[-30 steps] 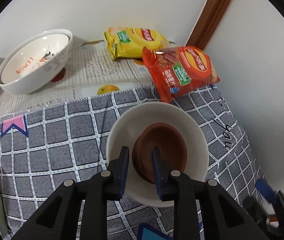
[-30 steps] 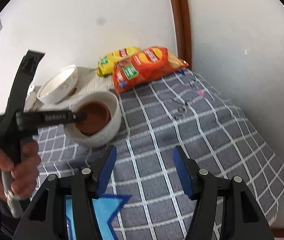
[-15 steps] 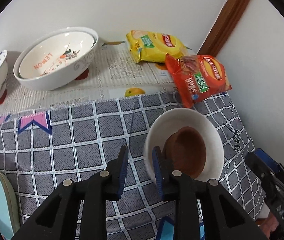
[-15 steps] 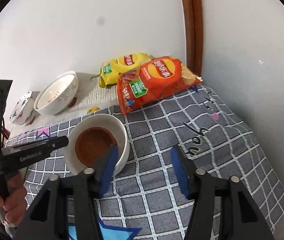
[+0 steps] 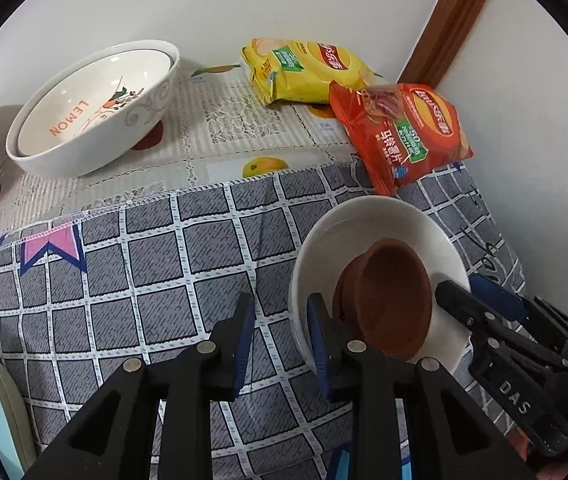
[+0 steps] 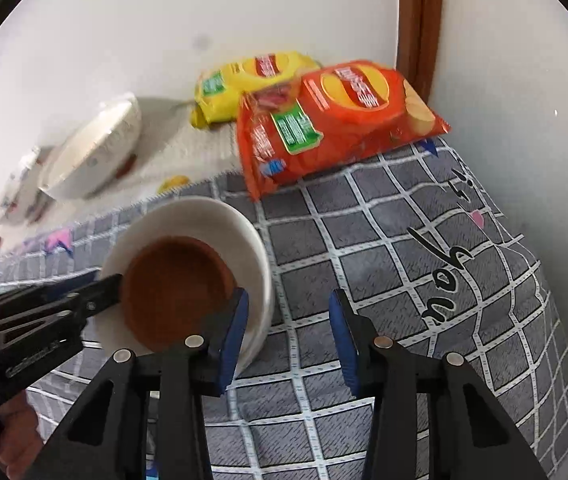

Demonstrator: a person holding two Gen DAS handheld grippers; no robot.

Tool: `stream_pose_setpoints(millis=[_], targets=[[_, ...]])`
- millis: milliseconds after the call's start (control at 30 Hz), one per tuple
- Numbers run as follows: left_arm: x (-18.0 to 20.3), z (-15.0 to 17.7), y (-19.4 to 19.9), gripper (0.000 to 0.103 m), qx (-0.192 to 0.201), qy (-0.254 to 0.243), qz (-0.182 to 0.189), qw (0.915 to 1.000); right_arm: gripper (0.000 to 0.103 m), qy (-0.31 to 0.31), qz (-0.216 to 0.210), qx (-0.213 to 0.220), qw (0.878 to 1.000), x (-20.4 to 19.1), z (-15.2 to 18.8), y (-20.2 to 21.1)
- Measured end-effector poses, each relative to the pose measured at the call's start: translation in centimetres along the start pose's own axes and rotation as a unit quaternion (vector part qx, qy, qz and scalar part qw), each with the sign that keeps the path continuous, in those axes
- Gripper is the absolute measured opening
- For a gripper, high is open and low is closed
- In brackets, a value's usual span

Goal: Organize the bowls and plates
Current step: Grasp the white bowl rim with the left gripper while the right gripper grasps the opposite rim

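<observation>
Fingers of the left gripper (image 5: 278, 344) straddle the white bowl's (image 5: 324, 236) rim, opening and not pinching; the right gripper (image 6: 288, 332) closes over its opposite rim. Near the table's right edge, keep it level so the brown bowl (image 5: 392, 300) stays nested.

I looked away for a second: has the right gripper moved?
Yes. In the left wrist view the right gripper came up from the corner toward the red chip bag, to the white bowl; its jaws are closing astride the rim.
</observation>
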State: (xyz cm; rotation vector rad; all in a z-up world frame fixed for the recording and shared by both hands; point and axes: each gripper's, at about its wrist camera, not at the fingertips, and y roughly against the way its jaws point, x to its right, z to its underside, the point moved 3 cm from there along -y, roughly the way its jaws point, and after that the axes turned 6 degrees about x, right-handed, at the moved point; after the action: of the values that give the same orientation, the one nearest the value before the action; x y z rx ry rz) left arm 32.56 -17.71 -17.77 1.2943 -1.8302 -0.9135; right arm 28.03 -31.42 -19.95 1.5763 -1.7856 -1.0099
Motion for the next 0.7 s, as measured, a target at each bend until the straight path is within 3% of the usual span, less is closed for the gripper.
stream_pose_setpoints(millis=[400, 700], targets=[[0.4, -0.2, -1.8, 0.028, -0.010, -0.015, -0.016, 0.9997, 0.041, 0.005, 0.014, -0.006, 1.000, 0.3, -0.1, -1.8], [0.1, 0.0, -2.4, 0.028, -0.011, 0.003, -0.007, 0.9999, 0.041, 0.017, 0.027, 0.005, 0.999, -0.1, -0.3, -2.1]])
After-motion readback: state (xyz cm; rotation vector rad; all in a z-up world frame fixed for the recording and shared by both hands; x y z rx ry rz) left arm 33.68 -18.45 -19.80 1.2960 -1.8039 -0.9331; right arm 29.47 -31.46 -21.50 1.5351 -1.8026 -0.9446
